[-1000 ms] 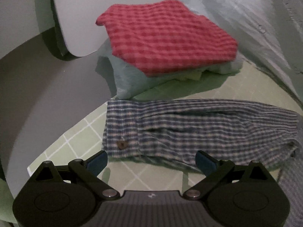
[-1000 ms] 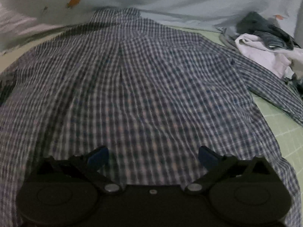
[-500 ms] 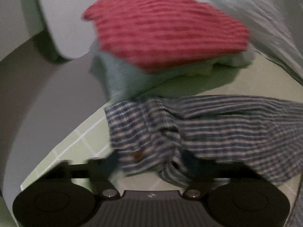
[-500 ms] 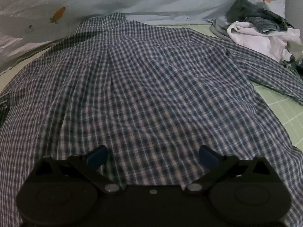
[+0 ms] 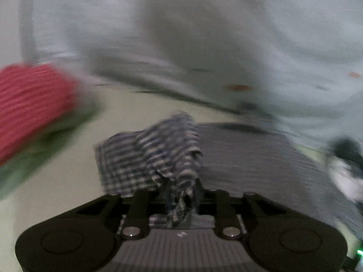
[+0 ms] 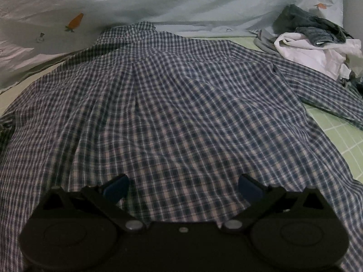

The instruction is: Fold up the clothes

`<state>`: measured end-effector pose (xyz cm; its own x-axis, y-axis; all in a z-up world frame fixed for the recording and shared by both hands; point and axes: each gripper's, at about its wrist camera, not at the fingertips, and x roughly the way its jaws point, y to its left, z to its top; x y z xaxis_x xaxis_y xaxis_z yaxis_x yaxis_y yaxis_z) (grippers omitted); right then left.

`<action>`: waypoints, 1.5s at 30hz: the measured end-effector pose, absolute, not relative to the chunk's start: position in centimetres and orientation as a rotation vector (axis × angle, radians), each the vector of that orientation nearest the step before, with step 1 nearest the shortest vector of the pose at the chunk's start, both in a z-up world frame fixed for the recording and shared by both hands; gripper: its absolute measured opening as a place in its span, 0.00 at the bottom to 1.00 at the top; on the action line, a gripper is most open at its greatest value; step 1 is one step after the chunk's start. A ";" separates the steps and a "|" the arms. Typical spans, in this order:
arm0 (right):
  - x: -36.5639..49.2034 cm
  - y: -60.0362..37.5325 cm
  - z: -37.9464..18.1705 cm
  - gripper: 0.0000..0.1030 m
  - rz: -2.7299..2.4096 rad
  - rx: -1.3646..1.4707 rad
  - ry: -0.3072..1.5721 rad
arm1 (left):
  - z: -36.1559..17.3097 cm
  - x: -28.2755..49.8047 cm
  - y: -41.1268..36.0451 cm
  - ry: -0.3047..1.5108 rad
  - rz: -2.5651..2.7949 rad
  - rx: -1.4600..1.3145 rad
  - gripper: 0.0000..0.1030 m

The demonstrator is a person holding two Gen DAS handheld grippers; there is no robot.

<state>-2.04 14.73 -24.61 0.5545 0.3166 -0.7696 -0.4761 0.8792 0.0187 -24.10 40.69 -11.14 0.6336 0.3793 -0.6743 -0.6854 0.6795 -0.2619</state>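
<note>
A blue plaid shirt (image 6: pixel 181 102) lies spread back-up on the bed, its collar at the far side. In the blurred left wrist view its sleeve cuff (image 5: pixel 154 154) is bunched up and lifted, pinched between the fingers of my left gripper (image 5: pixel 181 190). Those jaws are opening slightly, with the cloth still caught between them. The rest of the shirt (image 5: pixel 249 156) trails off to the right. My right gripper (image 6: pixel 182 187) hovers open over the shirt's lower back, with nothing between its blue pads (image 6: pixel 115 187).
A folded red checked garment (image 5: pixel 29 104) on a stack sits at the left. A loose pile of white and dark clothes (image 6: pixel 317 43) lies at the far right. A pale blue carrot-print sheet (image 6: pixel 158 0) rises behind. A green grid mat (image 6: pixel 340 140) shows at the right.
My left gripper closed on the flat sleeve cuff, then lifted it and swung right, so the red stack slid to the left edge. The right gripper has hardly moved.
</note>
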 end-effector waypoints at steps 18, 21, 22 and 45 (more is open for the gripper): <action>-4.0 22.2 -19.3 1.00 0.648 -0.168 0.788 | -16.9 -24.0 39.6 1.056 0.894 -0.519 1.00; -4.9 25.6 -19.4 0.99 0.754 -0.183 0.790 | -17.7 -24.8 40.9 1.078 0.921 -0.573 1.00; -5.3 26.6 -19.6 0.98 0.795 -0.187 0.798 | -17.8 -25.0 41.1 1.079 0.929 -0.583 1.00; -2.0 20.8 -17.2 0.18 0.555 -0.101 0.704 | -17.2 -25.6 41.4 1.068 0.967 -0.584 1.00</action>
